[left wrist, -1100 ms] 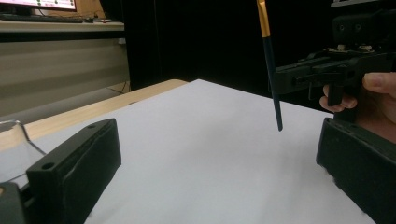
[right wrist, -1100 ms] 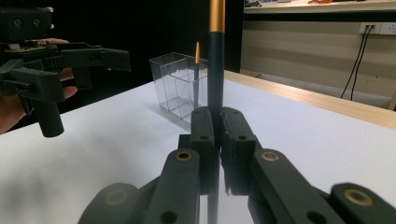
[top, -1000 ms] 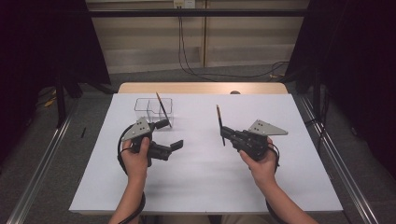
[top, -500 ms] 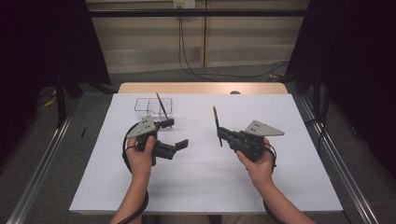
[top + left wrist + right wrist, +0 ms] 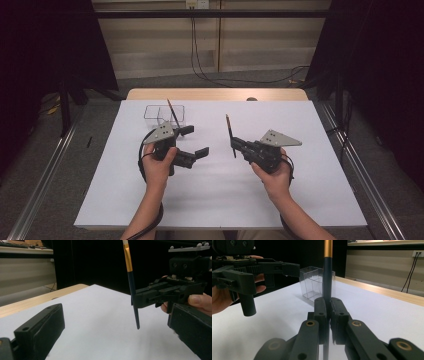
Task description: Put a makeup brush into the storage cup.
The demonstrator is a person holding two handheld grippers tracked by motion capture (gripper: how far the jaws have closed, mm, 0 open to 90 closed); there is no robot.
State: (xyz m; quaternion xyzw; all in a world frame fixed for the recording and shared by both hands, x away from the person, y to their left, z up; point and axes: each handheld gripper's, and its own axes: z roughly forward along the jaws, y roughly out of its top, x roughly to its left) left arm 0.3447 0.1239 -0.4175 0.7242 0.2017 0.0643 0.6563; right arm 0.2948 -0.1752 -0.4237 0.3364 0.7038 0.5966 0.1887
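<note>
I have the right gripper (image 5: 234,145) pinched tight on a paintbrush (image 5: 229,131), its dark handle standing nearly upright between the closed jaws, with the gold ferrule (image 5: 328,248) rising above them in the right gripper view. Over the last second my right hand has drifted left and a little toward me, so the brush now sits nearer the middle of the white table (image 5: 300,200) than it did, still raised off the surface; the left gripper view shows the lower tip hanging just above the sheet. My left gripper (image 5: 192,146) has swung its jaws rightward toward the brush, and they are spread wide with nothing between them. The two grippers are closer together than before but still apart, so I read this as lining up a handover, or simply a carry toward the clear plastic organiser box (image 5: 164,116) at the back left. That box has not moved, and a second brush (image 5: 174,114) leans in it as it did a second ago. My guess is one brush is placed and this one is halfway there.
</note>
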